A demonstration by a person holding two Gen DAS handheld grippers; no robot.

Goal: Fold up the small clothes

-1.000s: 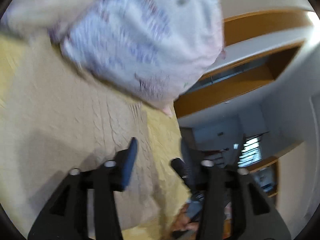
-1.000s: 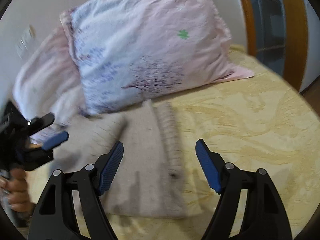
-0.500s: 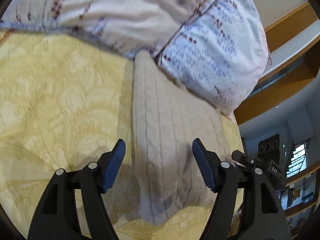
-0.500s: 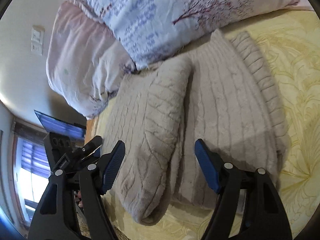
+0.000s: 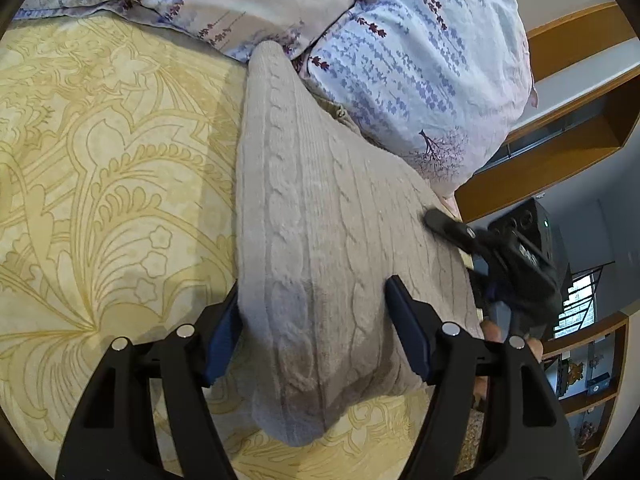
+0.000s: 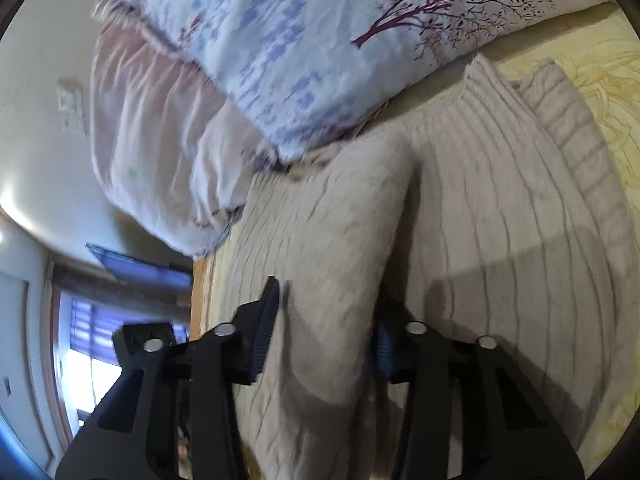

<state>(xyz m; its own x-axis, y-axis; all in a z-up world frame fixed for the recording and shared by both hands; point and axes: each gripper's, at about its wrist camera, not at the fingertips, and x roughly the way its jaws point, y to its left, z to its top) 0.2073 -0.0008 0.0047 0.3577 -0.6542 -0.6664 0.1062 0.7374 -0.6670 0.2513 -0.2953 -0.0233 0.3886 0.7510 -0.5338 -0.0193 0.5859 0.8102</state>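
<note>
Both grippers straddled the folded beige cable-knit sweater (image 5: 320, 240) on the yellow patterned bedspread (image 5: 100, 180).

The left gripper (image 5: 316, 336) sat spread, its blue pads either side of the sweater's near folded edge, not clamped. The right gripper (image 6: 324, 344) had a thick fold of the knit between its pads; whether it was pinching, I could not tell. Beyond both grippers, floral pillows (image 5: 420, 60) leaned over the sweater's far end.

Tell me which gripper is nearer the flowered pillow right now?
Right, as far as I can judge. The right gripper straddles the sweater's fold just below the pillow; the left gripper straddles the sweater's other edge, farther from it.
</note>
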